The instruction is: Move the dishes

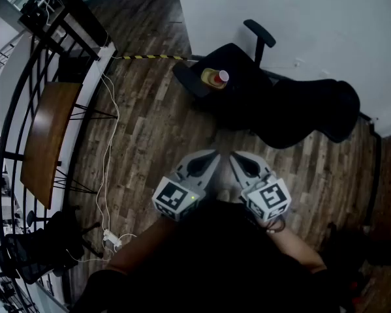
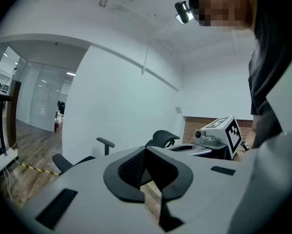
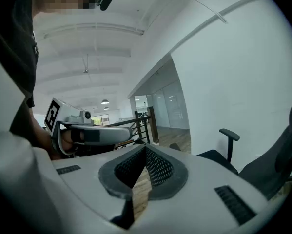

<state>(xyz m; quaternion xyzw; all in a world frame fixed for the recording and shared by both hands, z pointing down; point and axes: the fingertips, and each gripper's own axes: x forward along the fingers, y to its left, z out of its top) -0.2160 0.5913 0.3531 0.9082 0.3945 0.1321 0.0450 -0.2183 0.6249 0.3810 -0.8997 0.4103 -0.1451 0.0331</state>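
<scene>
Office: swivel chair (image 1: 299, 113), glass partitions (image 2: 41, 104).

Dishes (image 1: 215, 78) sat on the office chair (image 1: 273, 109) seat, wall (image 1: 312, 18) just behind the chair, cable (image 1: 110, 149) and railing (image 1: 25, 129) well to its left, left gripper (image 1: 210, 156) and right gripper (image 1: 238, 158) side by side before it.

Bright, even light fills all three views. It leaves no hard shadows on the wooden floor (image 1: 149, 142), and the white wall (image 1: 299, 18) is close to blown out. The black chair (image 1: 293, 113) and the person's dark clothing (image 1: 208, 259) sink into black with little detail. Strong fisheye distortion bends straight lines toward the edges, and black vignetting rounds off the corners. In the gripper views the pale shells of the left gripper (image 2: 146, 150) and right gripper (image 3: 146, 147) sit close to the lens and look soft — the distant ceiling lamps (image 3: 105, 102) glow as small hot spots.
</scene>
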